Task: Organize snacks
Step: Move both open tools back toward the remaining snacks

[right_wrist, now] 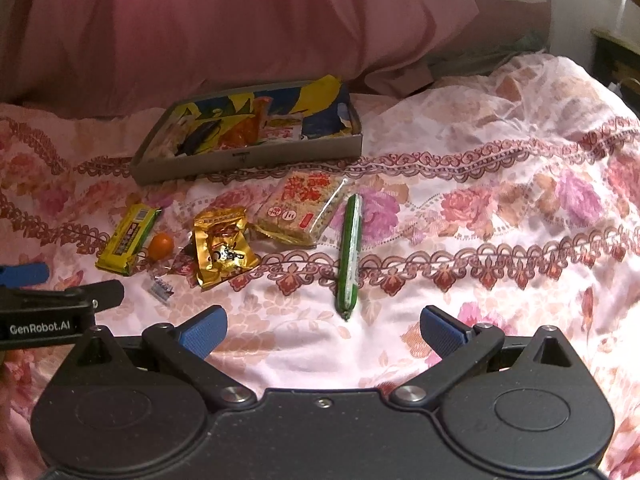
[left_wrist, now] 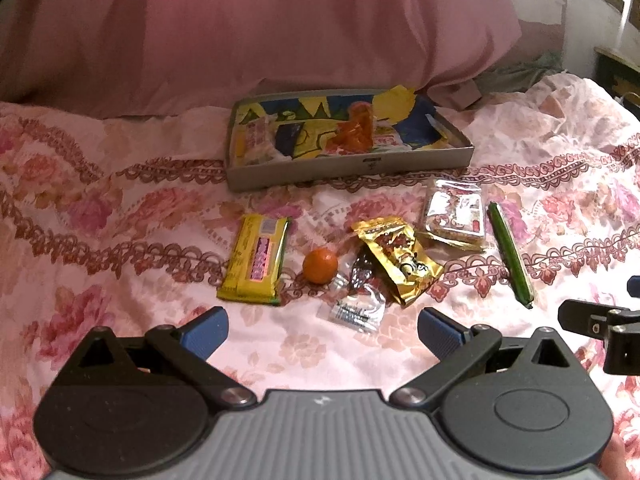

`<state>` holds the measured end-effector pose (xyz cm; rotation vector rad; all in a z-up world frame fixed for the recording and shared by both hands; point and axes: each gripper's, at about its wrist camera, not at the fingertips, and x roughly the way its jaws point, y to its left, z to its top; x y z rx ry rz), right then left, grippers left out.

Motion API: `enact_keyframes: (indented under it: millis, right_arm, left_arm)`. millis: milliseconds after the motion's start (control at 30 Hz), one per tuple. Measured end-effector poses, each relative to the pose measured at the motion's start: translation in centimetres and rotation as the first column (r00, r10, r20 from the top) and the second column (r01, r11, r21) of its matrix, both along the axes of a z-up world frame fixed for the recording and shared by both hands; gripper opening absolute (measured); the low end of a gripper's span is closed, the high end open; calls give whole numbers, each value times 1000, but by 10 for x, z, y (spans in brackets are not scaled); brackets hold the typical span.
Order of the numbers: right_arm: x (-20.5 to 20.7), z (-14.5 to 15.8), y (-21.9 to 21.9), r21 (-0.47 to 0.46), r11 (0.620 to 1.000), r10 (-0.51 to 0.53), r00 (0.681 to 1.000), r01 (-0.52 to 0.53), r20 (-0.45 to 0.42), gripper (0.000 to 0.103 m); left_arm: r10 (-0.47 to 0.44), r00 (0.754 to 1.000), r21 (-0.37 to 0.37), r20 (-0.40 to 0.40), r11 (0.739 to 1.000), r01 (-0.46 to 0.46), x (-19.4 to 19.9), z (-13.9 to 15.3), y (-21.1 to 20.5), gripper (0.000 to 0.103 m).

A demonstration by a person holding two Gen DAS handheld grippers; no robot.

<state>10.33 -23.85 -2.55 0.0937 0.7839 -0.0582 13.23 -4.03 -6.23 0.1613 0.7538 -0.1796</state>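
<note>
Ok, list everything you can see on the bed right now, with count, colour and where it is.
tray: one, grey, far middle of the bed, already holding several snack packets
yellow snack bar: one, yellow-green wrapper, left end of the loose row
small orange fruit: one, orange, just right of the bar
clear candy wrapper: one, clear with dark print, nearest the tongs
gold pouch: one, gold, middle of the row
cracker pack: one, clear with red print, in front of the tray
green stick: one, green, right end of the row
bedspread: pink floral, under everything
pillow: pink, behind the tray
left tongs: open, empty
right tongs: open, empty
</note>
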Motion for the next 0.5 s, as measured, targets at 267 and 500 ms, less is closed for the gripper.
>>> enact_keyframes:
  millis: [267,500]
  right_arm:
    - [22,1,-9,-102,994,44,999,-43,9,102]
    - [44,-4,-11,-226,967,120,993,-116,5,102]
  left_arm:
    - [-60,998,51,13,997,59,16,-2,-10,103]
    - [-121,992,103,27,988,118,38,-9,-26,103]
